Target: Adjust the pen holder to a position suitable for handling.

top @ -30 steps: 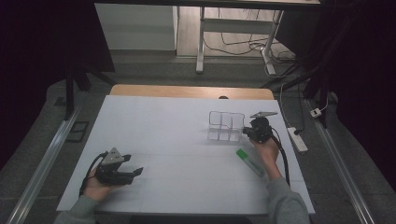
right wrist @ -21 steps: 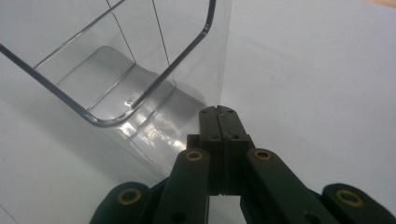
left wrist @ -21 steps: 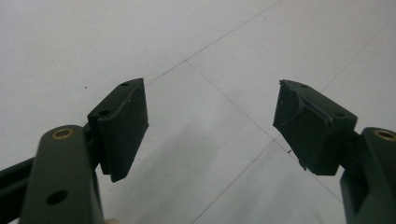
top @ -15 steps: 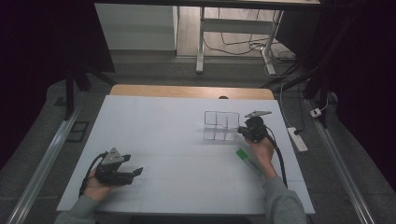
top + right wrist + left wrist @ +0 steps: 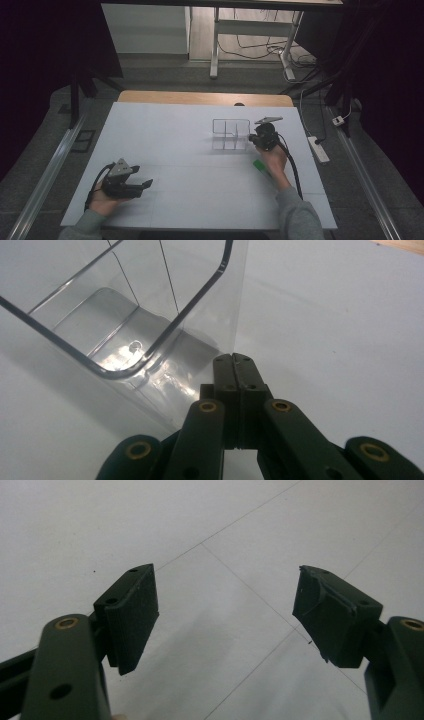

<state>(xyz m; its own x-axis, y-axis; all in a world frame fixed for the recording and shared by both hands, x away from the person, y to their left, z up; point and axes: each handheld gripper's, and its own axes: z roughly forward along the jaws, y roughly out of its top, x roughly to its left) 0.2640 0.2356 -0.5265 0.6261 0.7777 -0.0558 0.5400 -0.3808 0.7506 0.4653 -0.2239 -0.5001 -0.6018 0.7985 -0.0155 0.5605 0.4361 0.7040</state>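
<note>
- White covers the surface (image 5: 190, 150) in the high view, and a strip of bare wood shows at its far edge. The left hand (image 5: 102, 202) lies near the front left corner and holds the left gripper (image 5: 142, 186) low, pointing to the right. The right forearm comes up from the bottom edge toward the right gripper (image 5: 252, 140), which is at the right wall of a clear plastic organizer (image 5: 230, 134) with compartments. A green object (image 5: 259, 165) lies on the surface just beside the right hand (image 5: 274, 159); what it is I cannot tell.
- Left gripper view: the two black fingers (image 5: 132, 615) stand wide apart and released, with nothing between them, over the white surface and its thin seam lines. This spread is hard to judge from above.
- Right gripper view: the fingers (image 5: 235, 385) are pressed together, clenched on the thin clear wall of the organizer. The container looks tilted here, and its rounded rim and inner dividers are plain to see, a detail the high view does not give.
- Compared with half a second ago, the organizer and the right gripper are a little more to the left on the surface; the left gripper keeps its place.
</note>
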